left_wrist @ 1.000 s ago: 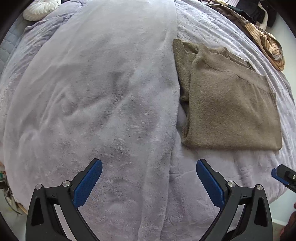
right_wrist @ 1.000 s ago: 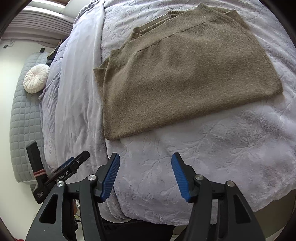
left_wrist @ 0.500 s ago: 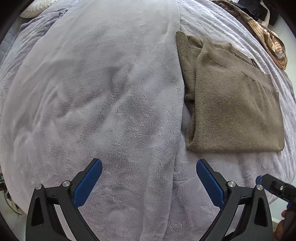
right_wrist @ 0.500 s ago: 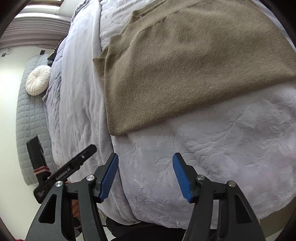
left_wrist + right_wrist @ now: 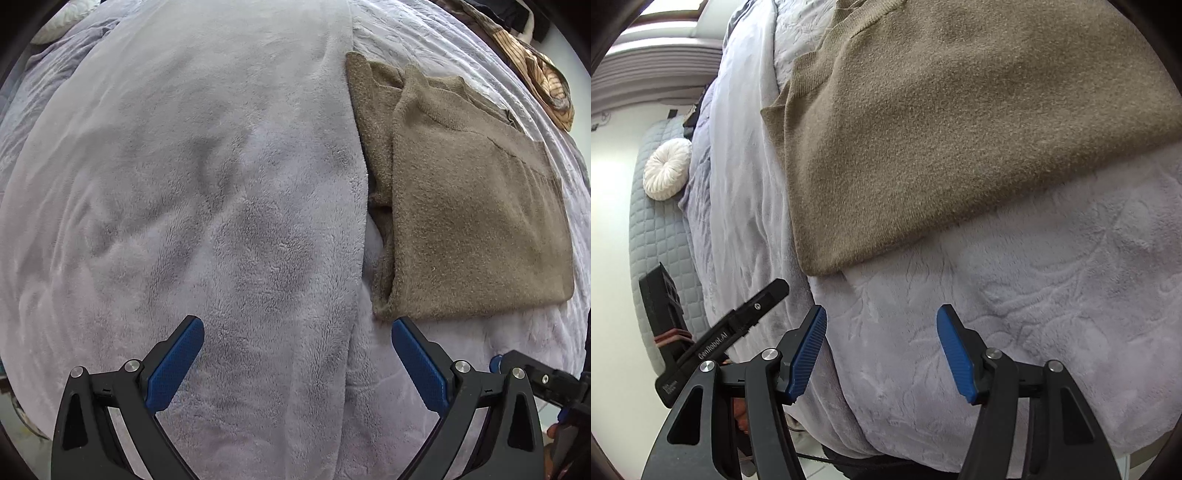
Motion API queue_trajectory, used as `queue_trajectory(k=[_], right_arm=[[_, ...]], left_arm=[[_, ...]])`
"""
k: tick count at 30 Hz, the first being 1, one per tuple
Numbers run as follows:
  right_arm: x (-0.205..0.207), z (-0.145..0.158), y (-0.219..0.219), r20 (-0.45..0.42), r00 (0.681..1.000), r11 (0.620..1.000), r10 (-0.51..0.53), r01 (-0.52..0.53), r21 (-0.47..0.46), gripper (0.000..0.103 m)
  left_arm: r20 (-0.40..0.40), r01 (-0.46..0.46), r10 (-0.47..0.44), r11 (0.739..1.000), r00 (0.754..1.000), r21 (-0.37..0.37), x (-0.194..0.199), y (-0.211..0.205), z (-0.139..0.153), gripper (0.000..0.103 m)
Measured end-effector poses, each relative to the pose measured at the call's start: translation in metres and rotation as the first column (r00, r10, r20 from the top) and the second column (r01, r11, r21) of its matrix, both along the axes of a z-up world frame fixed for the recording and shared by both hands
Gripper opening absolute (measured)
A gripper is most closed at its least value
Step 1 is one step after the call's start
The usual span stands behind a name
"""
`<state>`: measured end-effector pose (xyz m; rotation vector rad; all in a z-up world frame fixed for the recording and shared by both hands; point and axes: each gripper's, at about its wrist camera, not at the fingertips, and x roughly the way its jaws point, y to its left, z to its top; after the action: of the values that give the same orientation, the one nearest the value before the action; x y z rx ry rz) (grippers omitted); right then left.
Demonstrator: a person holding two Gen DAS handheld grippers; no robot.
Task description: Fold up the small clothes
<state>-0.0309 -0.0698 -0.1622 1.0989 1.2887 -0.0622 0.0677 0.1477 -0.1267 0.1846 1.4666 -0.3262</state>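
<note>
Sweater lies flat on bed, at 2 o'clock from wide-open, empty left gripper and at 12 from empty, parted right gripper; soft, light, floppy knit, so I'd pinch the near hem corners.

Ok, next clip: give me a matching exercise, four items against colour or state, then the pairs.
Items:
1. knitted folded sweater
2. round ruffled cushion
3. plush fleece blanket
4. right claw

Descriptions:
A. open, nothing between the pads
B. pale lilac-grey, spread over the bed
C. olive-brown, lying flat
D. white, by the quilted headboard

Pairs: 1-C, 2-D, 3-B, 4-A
</note>
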Motion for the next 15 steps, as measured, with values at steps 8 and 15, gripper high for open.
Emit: queue_trajectory(k=[8,15], right_arm=[[0.009,-0.023,-0.005,0.031,0.996,0.992,-0.087,0.083,0.094,0.066],[0.015,-0.045,-0.006,0.069,0.978,0.964,-0.195,0.178,0.200,0.066]], left_arm=[[-0.010,-0.061,0.060,0.995,0.998,-0.077,0.020,0.011,-0.005,0.102],[-0.049,-0.088,0.081,0.984,0.996,-0.158,0.031,0.009,-0.011,0.102]])
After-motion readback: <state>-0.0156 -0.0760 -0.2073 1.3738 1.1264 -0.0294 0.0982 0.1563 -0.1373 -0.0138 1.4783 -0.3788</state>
